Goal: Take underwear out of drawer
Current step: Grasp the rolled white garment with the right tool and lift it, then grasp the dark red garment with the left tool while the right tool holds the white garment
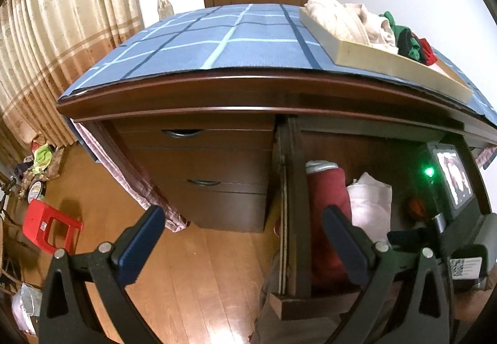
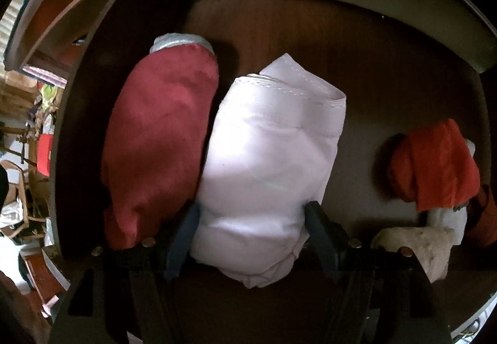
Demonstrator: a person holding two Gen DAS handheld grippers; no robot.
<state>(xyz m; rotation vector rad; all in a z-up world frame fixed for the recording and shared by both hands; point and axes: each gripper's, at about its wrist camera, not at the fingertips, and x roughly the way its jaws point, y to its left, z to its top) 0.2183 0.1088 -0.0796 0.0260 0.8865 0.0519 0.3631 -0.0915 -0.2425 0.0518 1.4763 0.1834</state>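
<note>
Already inside the pulled-out dark wooden drawer (image 2: 279, 27), the right gripper (image 2: 251, 238) straddles the folded pale lilac fabric underwear (image 2: 270, 164). Its two dark fingers (image 2: 320, 229) sit one on each side of the bundle's near end, pressing the cloth, so I judge it clamped on the garment or just about there; the fabric bulges between the jaws. Grabbing the near end makes sense: it is the closest reachable part, and a lift straight up should clear the neighbours.

Touching its left side lies a rolled dark red cloth bundle with a grey band (image 2: 158, 139), packed tight against it, so it could drag along on the lift. Well apart on the right sit a crumpled orange-red garment (image 2: 435, 164) and a cream fuzzy sock-like piece (image 2: 416, 244).

The left gripper (image 1: 245, 238) hangs outside the drawer with its blue-padded fingers (image 1: 146, 235) spread wide and nothing between them, probably parked to stay out of the way or ready to steady the drawer. From its view the drawer side wall (image 1: 295, 204) juts out from under the brown wooden desk (image 1: 217, 95). On the blue checked desk cover (image 1: 217, 39) rests a pale wooden tray (image 1: 372, 55) piled with clothes, likely the drop spot, though that is a guess.

Task looks early: the underwear is not yet lifted out.
</note>
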